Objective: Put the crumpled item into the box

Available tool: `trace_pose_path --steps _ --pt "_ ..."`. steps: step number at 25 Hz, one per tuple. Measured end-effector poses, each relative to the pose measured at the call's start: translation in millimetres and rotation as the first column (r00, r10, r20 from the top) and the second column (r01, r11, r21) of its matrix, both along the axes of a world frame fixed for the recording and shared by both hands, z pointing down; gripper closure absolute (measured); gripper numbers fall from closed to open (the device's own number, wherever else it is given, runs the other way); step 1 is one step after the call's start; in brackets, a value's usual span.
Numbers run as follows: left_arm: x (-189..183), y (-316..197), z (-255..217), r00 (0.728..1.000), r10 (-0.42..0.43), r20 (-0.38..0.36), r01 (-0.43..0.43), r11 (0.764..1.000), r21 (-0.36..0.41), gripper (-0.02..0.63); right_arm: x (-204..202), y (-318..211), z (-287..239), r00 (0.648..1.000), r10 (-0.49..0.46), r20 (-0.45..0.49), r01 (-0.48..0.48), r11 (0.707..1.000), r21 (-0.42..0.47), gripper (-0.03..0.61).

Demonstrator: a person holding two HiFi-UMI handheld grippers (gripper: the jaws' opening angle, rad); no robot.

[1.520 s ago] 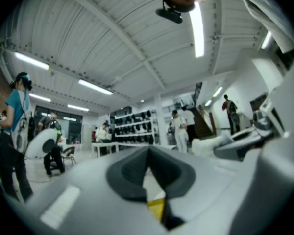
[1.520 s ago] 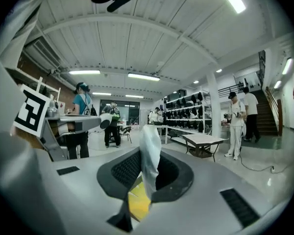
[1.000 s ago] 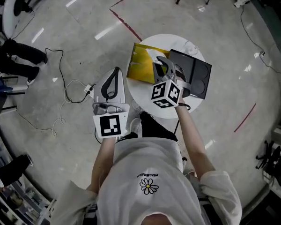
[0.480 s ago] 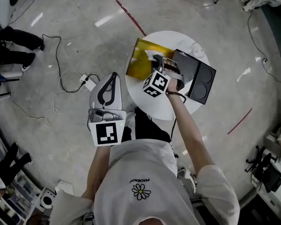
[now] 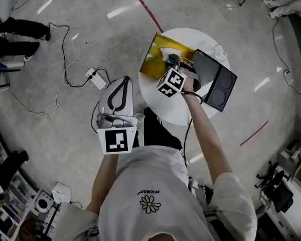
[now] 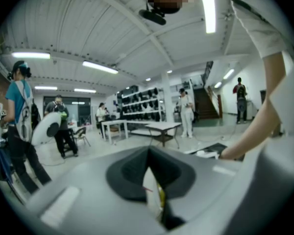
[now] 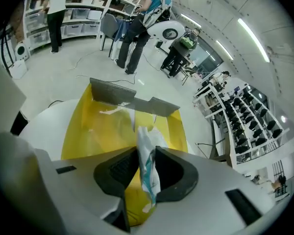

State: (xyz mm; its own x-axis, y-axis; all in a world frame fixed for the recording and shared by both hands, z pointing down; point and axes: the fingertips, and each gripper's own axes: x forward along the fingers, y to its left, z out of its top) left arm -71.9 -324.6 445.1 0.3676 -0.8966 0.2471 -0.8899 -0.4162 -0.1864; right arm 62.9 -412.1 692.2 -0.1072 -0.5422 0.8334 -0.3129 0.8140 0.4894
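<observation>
Crumpled item (image 7: 148,170) between opening jaws of right gripper (image 7: 143,153), touching both pads, over yellow box (image 7: 98,126) just beyond the tips; left gripper (image 6: 149,155) closed, well apart.

An open lab or workshop hall — strip lights (image 6: 100,67), far storage racks (image 6: 139,102), worktables (image 6: 154,127) — tape-marked concrete floor (image 5: 65,144)

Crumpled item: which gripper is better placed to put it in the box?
Right. The right gripper has the crumpled item between its opening jaws, above the yellow box; the left gripper hangs beside the table, away from it.
</observation>
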Motion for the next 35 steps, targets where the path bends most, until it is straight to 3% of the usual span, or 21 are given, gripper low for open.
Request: trace_pose_path --steps 10,17,22,27,30,35 --pt "8 3 1 1.0 0.027 -0.015 -0.027 1.0 0.01 0.614 -3 23 -2 0.977 0.111 0.18 -0.083 0.984 -0.156 0.4" --pt "9 6 -1 0.999 0.022 -0.042 -0.021 1.0 0.019 0.614 -4 30 -16 0.964 0.121 0.238 -0.071 0.975 -0.209 0.32" --pt "6 10 -17 0.993 0.001 -0.115 0.006 0.998 0.055 0.614 -6 23 -59 0.961 0.107 0.255 -0.08 0.99 -0.114 0.318" --pt "5 8 -35 0.985 0.012 -0.17 0.007 0.994 0.111 0.614 -9 9 -139 0.944 0.084 0.319 -0.106 0.993 0.052 0.321" --pt "11 14 -59 0.981 0.038 -0.188 -0.006 0.986 0.167 0.614 -6 16 -212 0.901 0.078 0.426 -0.161 0.974 0.162 0.329" --pt "23 22 -99 0.978 0.1 -0.183 -0.049 0.964 0.263 0.614 1 44 -314 0.774 0.049 0.632 -0.289 0.915 0.283 0.459"
